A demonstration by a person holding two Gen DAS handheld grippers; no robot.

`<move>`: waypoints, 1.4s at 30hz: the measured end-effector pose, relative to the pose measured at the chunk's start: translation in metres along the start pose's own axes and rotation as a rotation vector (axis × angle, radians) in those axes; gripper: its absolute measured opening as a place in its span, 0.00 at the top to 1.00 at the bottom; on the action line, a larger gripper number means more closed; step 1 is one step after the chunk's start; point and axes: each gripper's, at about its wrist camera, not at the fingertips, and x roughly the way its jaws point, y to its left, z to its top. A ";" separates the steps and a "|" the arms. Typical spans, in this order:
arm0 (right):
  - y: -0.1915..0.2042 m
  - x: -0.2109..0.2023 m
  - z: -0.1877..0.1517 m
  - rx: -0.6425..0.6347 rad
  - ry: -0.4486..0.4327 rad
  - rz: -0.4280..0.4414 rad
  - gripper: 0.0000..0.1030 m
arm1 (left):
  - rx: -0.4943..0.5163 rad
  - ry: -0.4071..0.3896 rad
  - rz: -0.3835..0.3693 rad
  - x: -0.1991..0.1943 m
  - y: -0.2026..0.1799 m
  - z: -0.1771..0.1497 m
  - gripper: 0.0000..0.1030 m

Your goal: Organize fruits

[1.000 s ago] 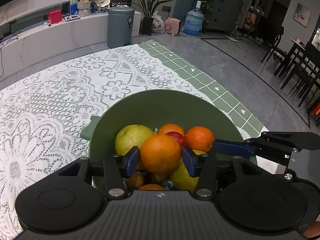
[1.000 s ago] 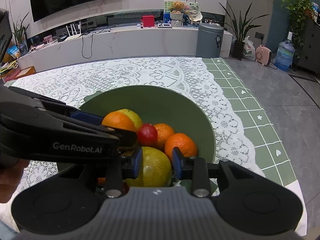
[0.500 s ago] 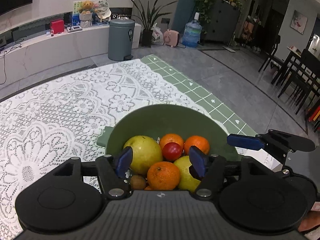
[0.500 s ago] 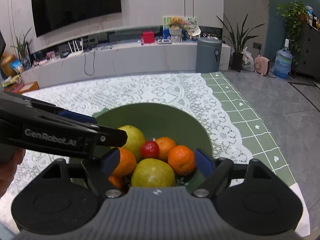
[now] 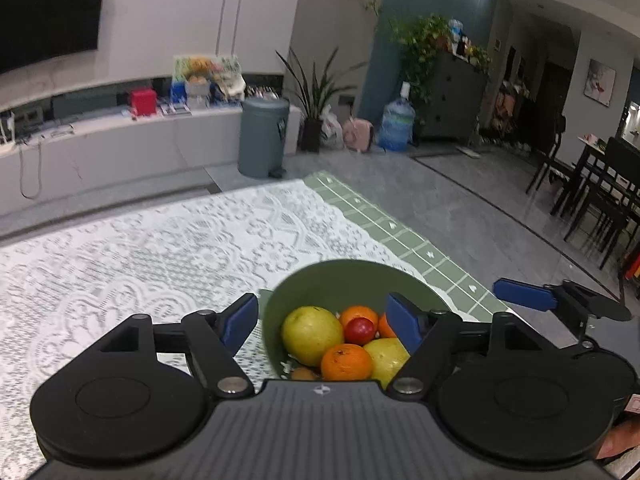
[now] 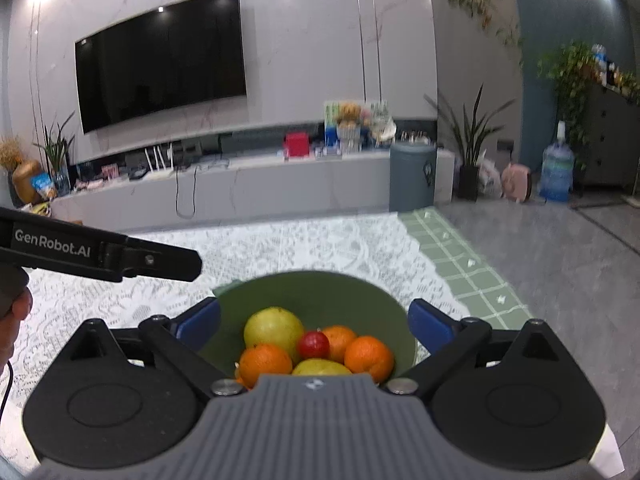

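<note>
Left wrist view: the lace cloth [image 5: 132, 264] is seen spread over the desk, with a green checked cloth [image 5: 404, 236] exposed along its right border. The left claw [image 5: 322, 322] is held with its jaws spread wide, having just been opening; nothing is gripped, although the green bowl [image 5: 340, 280] and its fruit are framed between the blue pads. Inside the bowl, from left to right, a yellow-green pear [image 5: 311, 334], an orange [image 5: 346, 361], a small red fruit [image 5: 359, 330] and a second yellow-green fruit [image 5: 386, 358] are piled together, with further oranges partly hidden behind them. At the far right, one blue-padded finger of the right claw [image 5: 524, 295] is seen beside the bowl, apart from it.

Right wrist view: the black side of the left claw is seen at the left edge, held above the lace cloth by a hand [image 6: 14, 320]. The right claw [image 6: 316, 322] is likewise wide open and empty, its jaws having just been opening. The bowl lies between and beyond its pads, touched by neither.
</note>
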 end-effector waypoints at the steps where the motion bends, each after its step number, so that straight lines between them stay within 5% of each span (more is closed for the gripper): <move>1: 0.002 -0.004 0.000 -0.004 -0.016 -0.004 0.06 | 0.003 -0.015 0.013 -0.005 0.000 -0.001 0.17; 7: 0.021 -0.031 -0.006 -0.003 -0.071 -0.050 0.04 | 0.058 -0.084 0.106 -0.037 0.002 -0.014 0.15; 16: 0.043 -0.047 -0.018 0.113 0.054 -0.020 0.04 | 0.024 -0.150 0.230 -0.074 0.014 -0.042 0.13; 23: 0.077 -0.061 -0.036 0.076 0.054 -0.086 0.04 | 0.029 -0.189 0.381 -0.087 0.018 -0.069 0.12; 29: 0.086 -0.066 -0.047 0.058 0.017 -0.109 0.04 | 0.023 -0.164 0.403 -0.089 0.024 -0.084 0.12; 42: 0.092 -0.038 -0.060 0.011 0.087 -0.142 0.04 | -0.030 -0.041 0.392 -0.070 0.042 -0.103 0.12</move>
